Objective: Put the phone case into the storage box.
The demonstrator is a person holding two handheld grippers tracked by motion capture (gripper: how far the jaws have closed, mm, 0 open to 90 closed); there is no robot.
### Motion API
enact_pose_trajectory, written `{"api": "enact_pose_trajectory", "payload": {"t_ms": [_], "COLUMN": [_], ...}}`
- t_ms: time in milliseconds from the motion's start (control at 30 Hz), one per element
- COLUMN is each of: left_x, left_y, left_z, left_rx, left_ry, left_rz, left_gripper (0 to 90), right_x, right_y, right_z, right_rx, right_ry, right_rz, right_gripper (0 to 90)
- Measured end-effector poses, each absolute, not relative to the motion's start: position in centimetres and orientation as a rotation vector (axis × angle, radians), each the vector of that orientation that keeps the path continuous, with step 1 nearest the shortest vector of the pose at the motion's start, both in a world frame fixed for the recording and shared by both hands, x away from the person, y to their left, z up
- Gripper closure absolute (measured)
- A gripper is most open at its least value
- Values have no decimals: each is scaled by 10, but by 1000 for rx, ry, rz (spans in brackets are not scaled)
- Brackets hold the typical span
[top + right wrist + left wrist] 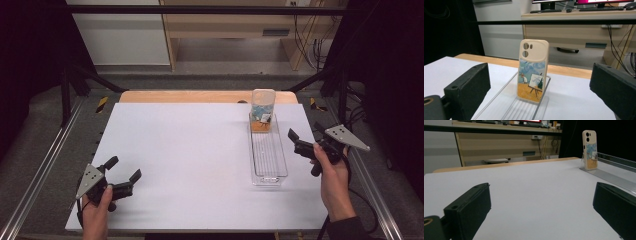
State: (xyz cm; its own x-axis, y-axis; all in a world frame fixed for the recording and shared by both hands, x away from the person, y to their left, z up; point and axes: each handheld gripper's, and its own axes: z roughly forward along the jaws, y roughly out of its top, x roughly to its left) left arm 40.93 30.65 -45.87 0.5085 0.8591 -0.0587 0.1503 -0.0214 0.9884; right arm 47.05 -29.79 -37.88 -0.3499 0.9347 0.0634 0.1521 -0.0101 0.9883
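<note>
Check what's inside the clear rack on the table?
The clear rack holds one phone case, standing upright at its far end with the painted back facing the right gripper. The remaining slots look empty. The case's front is hidden.

phone case (263, 111): print too small, perhaps a painter | clear tray (506, 110): near end cut off

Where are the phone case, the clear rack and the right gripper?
phone case (532, 72), right gripper view, painted back.
clear rack (269, 159), high view, ribbed base.
right gripper (292, 140), high view, midway between fingertips.
</note>
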Motion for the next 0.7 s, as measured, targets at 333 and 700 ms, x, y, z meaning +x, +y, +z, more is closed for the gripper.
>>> {"api": "enact_pose_trajectory", "payload": {"t_ms": [333, 700], "left_x": [411, 412], "left_y": [302, 300], "left_z": [-459, -459], "left_rx": [1538, 1545], "left_ry": [893, 872], "left_rz": [718, 719], "left_gripper": [14, 14], "right_x": [460, 446], "right_y": [-294, -290], "right_z": [-387, -395], "right_rx": [1131, 1121], "right_ry": [1594, 1603], "right_rz": [1441, 1437], "right_gripper": [34, 34]}}
